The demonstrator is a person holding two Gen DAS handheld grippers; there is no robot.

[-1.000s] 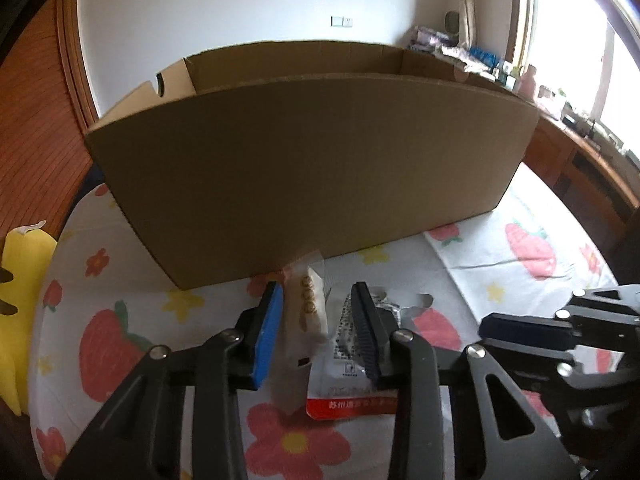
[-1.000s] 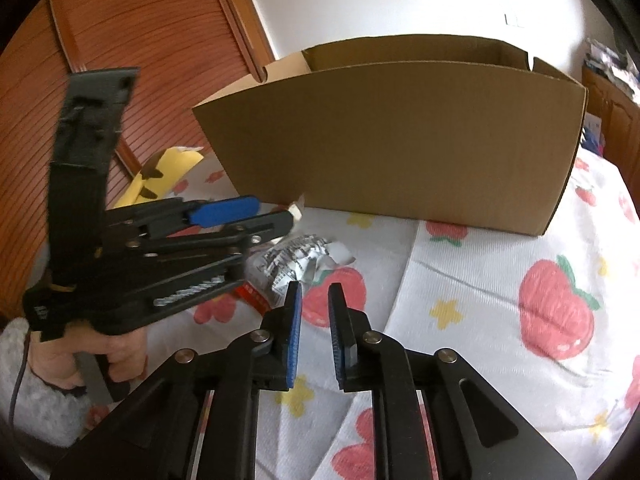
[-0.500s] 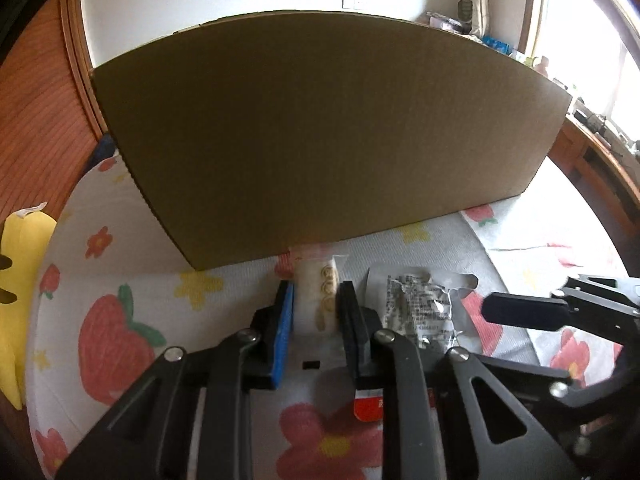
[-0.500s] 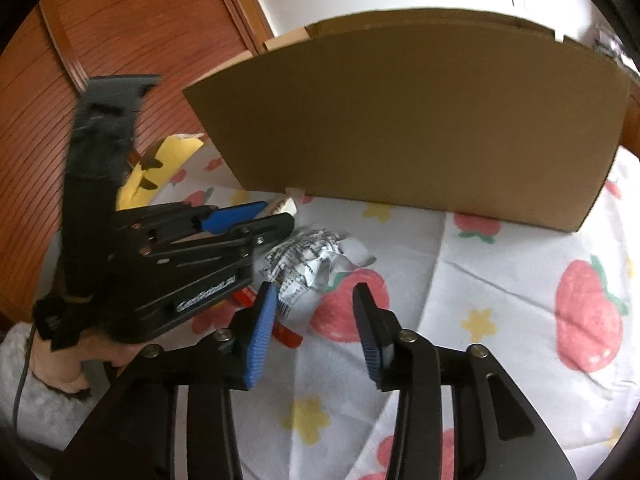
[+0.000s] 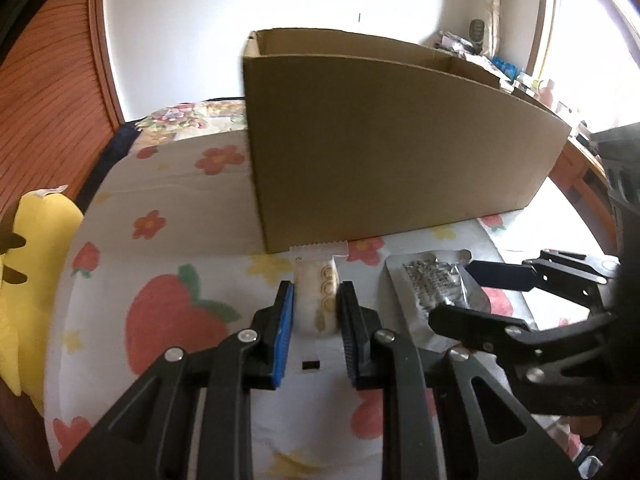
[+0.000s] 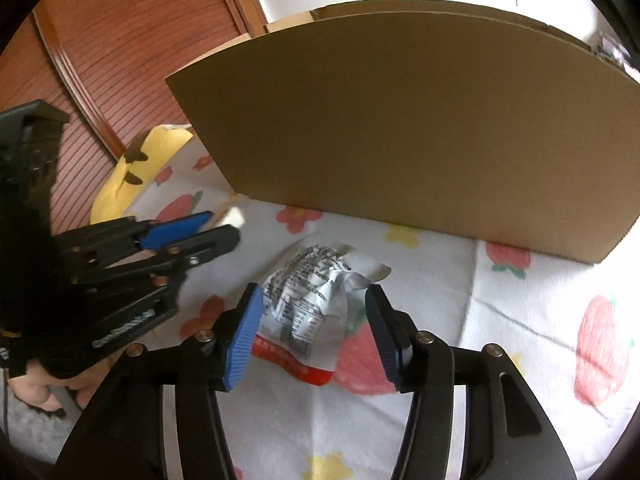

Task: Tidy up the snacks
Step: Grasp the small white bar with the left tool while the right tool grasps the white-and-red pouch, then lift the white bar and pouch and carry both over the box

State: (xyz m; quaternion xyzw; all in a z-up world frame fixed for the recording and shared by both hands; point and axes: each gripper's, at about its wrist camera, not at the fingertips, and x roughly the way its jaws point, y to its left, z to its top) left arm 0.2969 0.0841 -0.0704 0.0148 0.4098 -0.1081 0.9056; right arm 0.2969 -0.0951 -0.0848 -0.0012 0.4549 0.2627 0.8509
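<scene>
My left gripper (image 5: 316,312) is shut on a small white snack packet (image 5: 319,292) printed with round biscuits, held just above the strawberry-print cloth (image 5: 168,320). It also shows in the right wrist view (image 6: 208,232), with the packet's end (image 6: 234,216) sticking out. My right gripper (image 6: 314,332) is open, its jaws on either side of a crinkled silver snack bag (image 6: 308,308) with a red edge lying on the cloth. That bag also shows in the left wrist view (image 5: 436,284), as does the right gripper (image 5: 480,296). An open cardboard box (image 5: 392,152) stands right behind both.
A yellow plush toy (image 5: 28,272) lies at the cloth's left edge, and it shows in the right wrist view (image 6: 136,168). A wooden slatted door (image 6: 120,52) is on the left. A cluttered sideboard (image 5: 532,80) stands by the window at the right.
My left gripper closed on the white packet and shifted left with it. My right gripper opened wide and moved forward around the silver bag.
</scene>
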